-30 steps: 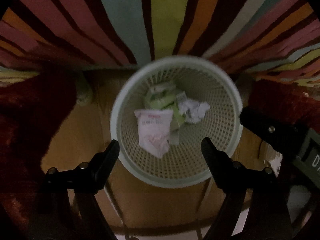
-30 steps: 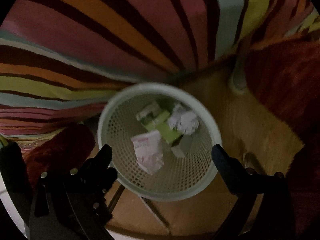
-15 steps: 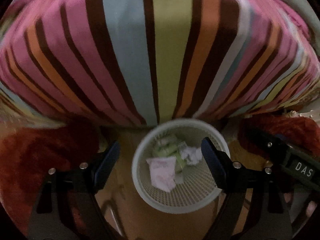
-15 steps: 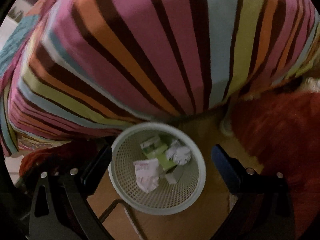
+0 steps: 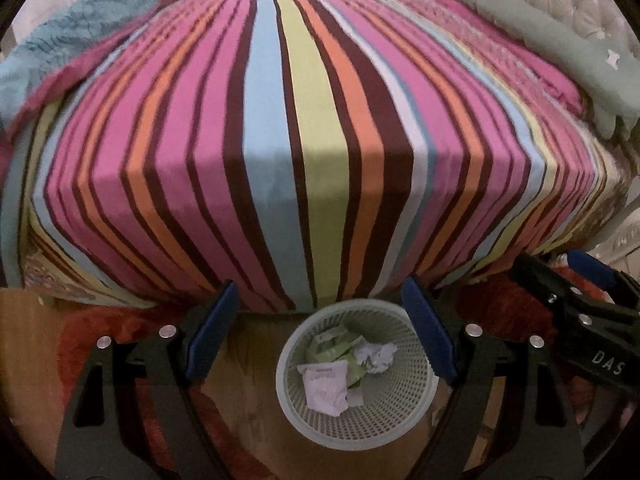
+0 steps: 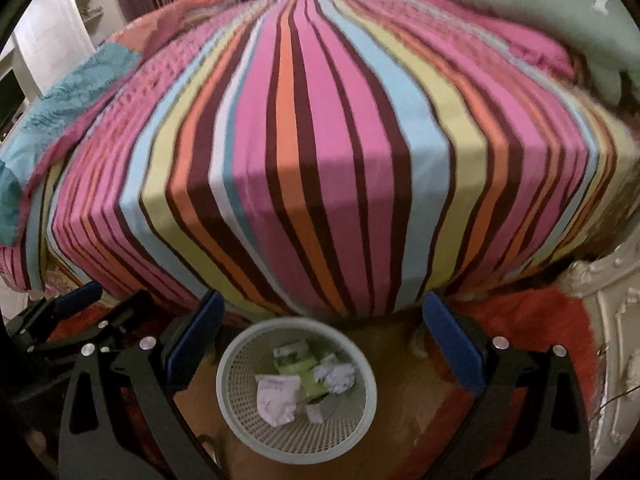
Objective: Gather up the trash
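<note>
A pale mesh wastebasket (image 5: pixel 404 408) stands on the wooden floor at the foot of the bed; it also shows in the right wrist view (image 6: pixel 248 432). Inside lie a crumpled white paper ball (image 5: pixel 376 356), a pink-printed white wrapper (image 5: pixel 324 388) and green packaging (image 5: pixel 334 346); the right wrist view shows the same wrapper (image 6: pixel 276 398) and paper ball (image 6: pixel 338 376). My left gripper (image 5: pixel 320 336) is open and empty, high above the basket. My right gripper (image 6: pixel 324 344) is open and empty, also above it. The right gripper shows at the left view's right edge (image 5: pixel 576 308).
A bed with a striped cover (image 5: pixel 312 128) fills the upper part of both views. A red shaggy rug (image 6: pixel 532 320) lies on both sides of the basket. A green pillow (image 5: pixel 560 44) and a teal blanket (image 5: pixel 60 48) lie on the bed. White carved furniture (image 6: pixel 616 320) stands at right.
Both grippers have risen and pulled back from the basket, which now looks small and low in view; the whole bed has come into sight. Both stayed open and empty.
</note>
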Demonstrator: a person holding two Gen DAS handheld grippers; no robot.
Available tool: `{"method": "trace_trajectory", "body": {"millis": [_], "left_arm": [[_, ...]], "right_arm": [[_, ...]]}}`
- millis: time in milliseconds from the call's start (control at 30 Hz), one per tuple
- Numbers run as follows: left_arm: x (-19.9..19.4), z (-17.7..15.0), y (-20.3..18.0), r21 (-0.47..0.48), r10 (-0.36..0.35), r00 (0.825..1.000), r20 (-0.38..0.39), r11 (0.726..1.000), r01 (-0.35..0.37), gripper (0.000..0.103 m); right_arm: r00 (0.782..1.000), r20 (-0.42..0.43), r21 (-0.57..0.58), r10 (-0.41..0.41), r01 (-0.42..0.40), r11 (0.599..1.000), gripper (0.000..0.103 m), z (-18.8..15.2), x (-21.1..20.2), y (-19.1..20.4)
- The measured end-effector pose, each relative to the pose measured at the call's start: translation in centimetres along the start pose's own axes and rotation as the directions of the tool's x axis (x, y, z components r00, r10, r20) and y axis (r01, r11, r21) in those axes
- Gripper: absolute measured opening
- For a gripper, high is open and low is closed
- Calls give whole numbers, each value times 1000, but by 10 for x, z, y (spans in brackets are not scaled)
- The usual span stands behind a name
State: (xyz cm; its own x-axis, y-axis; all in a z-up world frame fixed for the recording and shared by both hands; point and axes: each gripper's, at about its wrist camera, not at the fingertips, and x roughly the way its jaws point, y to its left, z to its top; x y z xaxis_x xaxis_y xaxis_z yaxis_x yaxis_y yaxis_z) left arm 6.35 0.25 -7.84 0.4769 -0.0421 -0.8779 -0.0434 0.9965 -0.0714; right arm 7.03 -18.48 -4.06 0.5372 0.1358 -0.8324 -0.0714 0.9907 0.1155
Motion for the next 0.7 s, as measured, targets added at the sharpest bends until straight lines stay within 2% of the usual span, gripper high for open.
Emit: {"method": "trace_trajectory", "body": {"millis": [167, 333, 700], "left_arm": [[-30, 9, 2, -23, -9, 997, 73, 1000, 10, 82], [-58, 16, -5, -4, -9, 990, 139, 1000, 9, 82], [-93, 23, -10, 15, -15, 977, 214, 1000, 12, 82]], "right_arm": [[993, 115, 3, -18, 18, 1000, 95, 10, -31, -1], [980, 196, 2, -22, 21, 1000, 95, 16, -53, -2], [960, 281, -30, -14, 23, 999, 95, 16, -85, 4]]}}
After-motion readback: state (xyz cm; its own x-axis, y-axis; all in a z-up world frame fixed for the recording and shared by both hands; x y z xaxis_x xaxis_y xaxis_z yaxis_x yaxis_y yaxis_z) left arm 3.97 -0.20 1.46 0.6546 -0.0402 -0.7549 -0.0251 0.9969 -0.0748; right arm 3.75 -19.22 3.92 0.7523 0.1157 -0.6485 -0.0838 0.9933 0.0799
